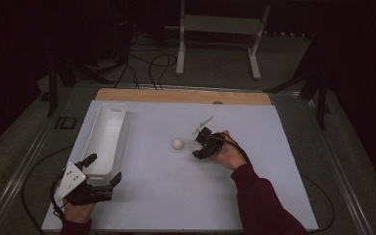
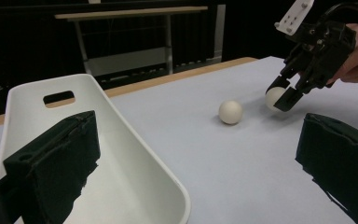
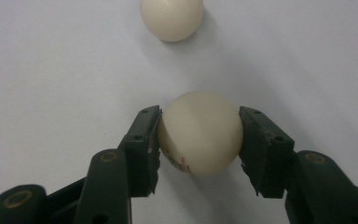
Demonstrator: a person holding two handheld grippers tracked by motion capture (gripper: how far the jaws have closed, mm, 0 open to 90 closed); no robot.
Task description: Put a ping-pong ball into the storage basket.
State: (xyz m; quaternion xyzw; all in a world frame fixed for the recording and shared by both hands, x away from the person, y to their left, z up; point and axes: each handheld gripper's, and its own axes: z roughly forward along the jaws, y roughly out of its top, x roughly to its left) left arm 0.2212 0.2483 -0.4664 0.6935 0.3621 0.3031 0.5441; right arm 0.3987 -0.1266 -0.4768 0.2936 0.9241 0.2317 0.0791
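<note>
Held ball (image 3: pixel 199 133): a white ball with red print low on its side, clamped between the two jaws of the right gripper (image 3: pixel 199 140), low over the table (image 1: pixel 176 196) right of centre. Second ball (image 1: pixel 177 144): same kind, resting free on the table just left of the gripper, apart from it. White tray (image 1: pixel 108 128): long, at the left edge of the table, well apart. Left gripper (image 1: pixel 102 169): at the tray's near end, jaws wide apart, nothing between them.

Black claws (image 3: pixel 199 140), maroon sleeve (image 1: pixel 259 196), grey plate (image 1: pixel 71 177)
</note>
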